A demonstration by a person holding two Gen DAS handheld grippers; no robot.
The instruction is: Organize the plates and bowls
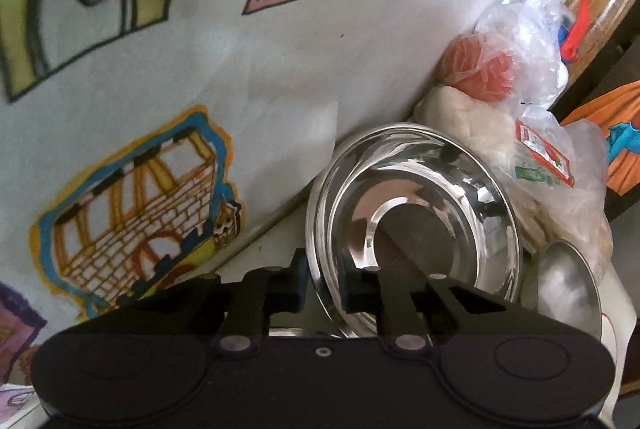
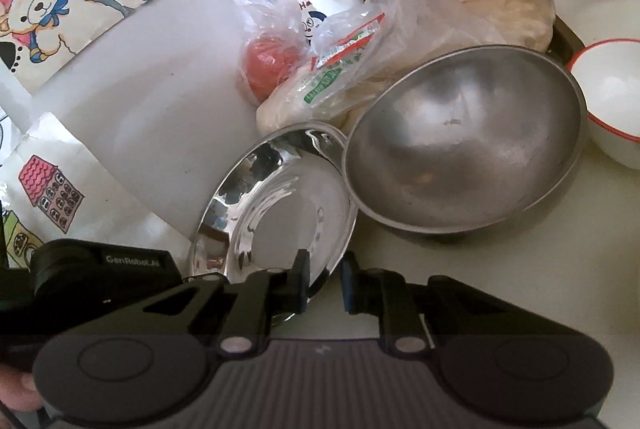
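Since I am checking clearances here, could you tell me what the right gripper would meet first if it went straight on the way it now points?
The right gripper already pinches the shiny steel plate by its near rim. Straight ahead, it would probably meet the dull metal bowl next, at its near edge, though depth is hard to judge.

A pale off-white tabletop [image 2: 460, 269] is seen across the lower right of the right wrist view. On it are set a shiny shallow stainless-steel plate [image 2: 280, 205] at centre, a dull grey metal bowl [image 2: 464, 141] touching it on the right, a white bowl with a red rim [image 2: 612, 101] at the right edge, and crumpled clear plastic bags of food [image 2: 360, 77] behind them.
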